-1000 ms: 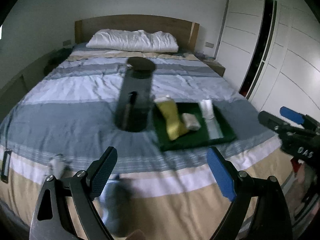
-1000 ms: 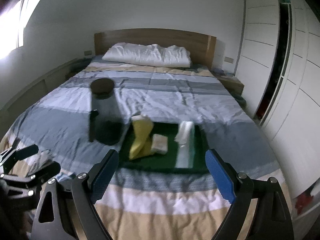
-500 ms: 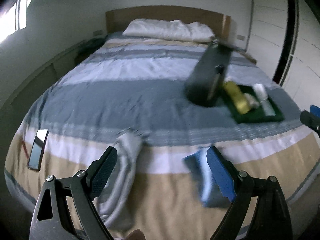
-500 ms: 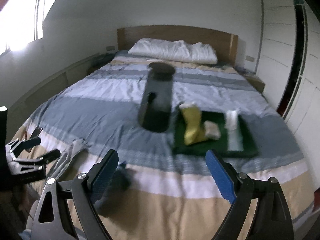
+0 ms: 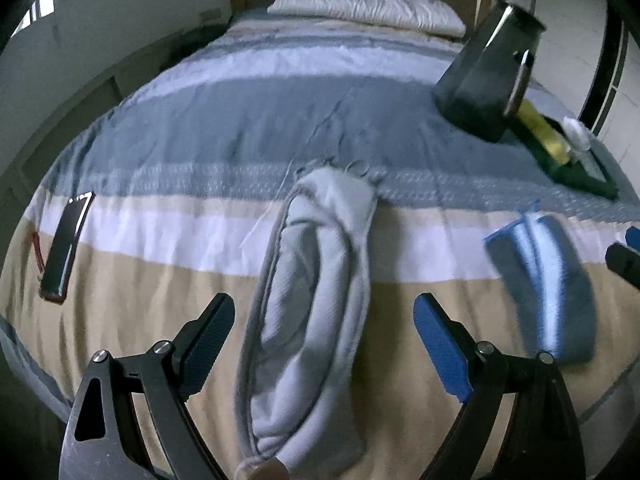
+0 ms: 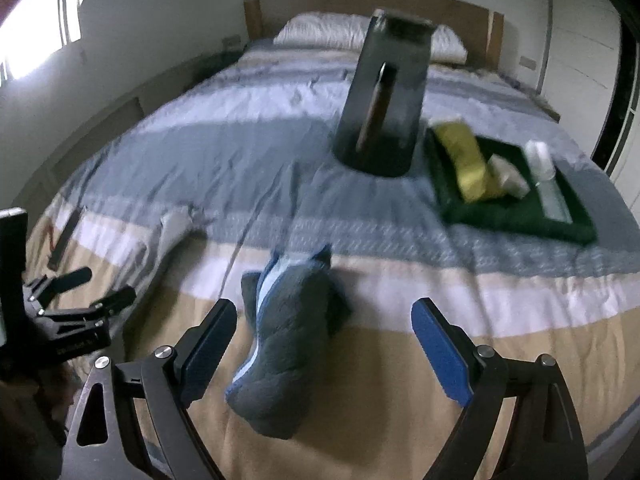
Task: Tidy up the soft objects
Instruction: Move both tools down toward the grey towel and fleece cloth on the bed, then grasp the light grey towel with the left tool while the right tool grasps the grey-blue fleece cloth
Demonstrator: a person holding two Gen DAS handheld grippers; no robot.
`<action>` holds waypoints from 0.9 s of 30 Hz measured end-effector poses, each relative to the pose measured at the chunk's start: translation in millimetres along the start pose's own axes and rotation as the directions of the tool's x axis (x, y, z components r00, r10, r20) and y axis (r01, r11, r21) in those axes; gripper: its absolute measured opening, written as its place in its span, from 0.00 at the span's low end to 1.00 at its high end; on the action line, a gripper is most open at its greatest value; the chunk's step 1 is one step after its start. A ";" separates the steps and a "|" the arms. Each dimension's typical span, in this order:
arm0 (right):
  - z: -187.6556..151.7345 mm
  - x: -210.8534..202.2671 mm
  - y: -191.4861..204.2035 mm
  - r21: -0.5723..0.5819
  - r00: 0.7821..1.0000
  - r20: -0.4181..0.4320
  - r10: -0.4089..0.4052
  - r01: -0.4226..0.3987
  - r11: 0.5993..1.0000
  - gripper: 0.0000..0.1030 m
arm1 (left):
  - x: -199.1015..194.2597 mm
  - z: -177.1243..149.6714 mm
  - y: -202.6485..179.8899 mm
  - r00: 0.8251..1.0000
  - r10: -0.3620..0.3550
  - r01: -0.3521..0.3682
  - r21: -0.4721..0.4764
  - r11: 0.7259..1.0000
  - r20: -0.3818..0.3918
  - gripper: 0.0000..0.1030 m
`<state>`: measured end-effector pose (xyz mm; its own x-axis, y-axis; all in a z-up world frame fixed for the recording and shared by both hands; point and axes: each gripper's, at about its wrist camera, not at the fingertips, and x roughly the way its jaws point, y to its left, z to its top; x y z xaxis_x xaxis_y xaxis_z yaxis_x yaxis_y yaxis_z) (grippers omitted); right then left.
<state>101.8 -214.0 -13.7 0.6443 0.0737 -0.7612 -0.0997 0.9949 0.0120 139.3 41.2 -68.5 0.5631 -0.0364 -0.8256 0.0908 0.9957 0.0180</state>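
A folded pale grey towel lies lengthwise near the foot of the bed, between the open fingers of my left gripper. A rolled blue towel lies to its right, also seen in the left wrist view; my right gripper is open above it, with the towel nearer its left finger. A dark green tray holds a yellow cloth, a beige cloth and a white roll. Nothing is held.
A tall dark cylindrical bin stands on the striped bedspread left of the tray. A phone lies at the bed's left edge. A white pillow and wooden headboard are at the far end. Wardrobe doors stand on the right.
Both grippers have swung left and come down toward the foot of the bed. The left now frames the grey towel, the right the blue towel. Both stay open.
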 end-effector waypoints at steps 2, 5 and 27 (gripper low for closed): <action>-0.1 18.2 6.5 -0.005 0.999 -0.033 0.006 -0.006 1.000 0.88 | 8.4 -2.0 3.4 1.000 0.003 -0.003 -0.002 1.000 -0.018 0.85; -0.9 46.0 17.6 -0.020 0.997 -0.072 0.006 -0.008 1.000 0.88 | 20.8 -4.3 9.6 0.999 0.008 -0.008 -0.010 1.000 -0.045 0.85; -3.2 142.7 37.2 -0.063 0.980 -0.190 -0.058 0.047 0.997 0.88 | 56.0 0.1 24.8 0.994 0.018 -0.020 -0.018 1.000 -0.105 0.85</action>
<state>187.6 -166.7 -123.9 0.4936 0.0016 -0.8697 -0.1172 0.9910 -0.0647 173.1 63.8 -114.2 0.4749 -0.0092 -0.8800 0.0643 0.9976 0.0243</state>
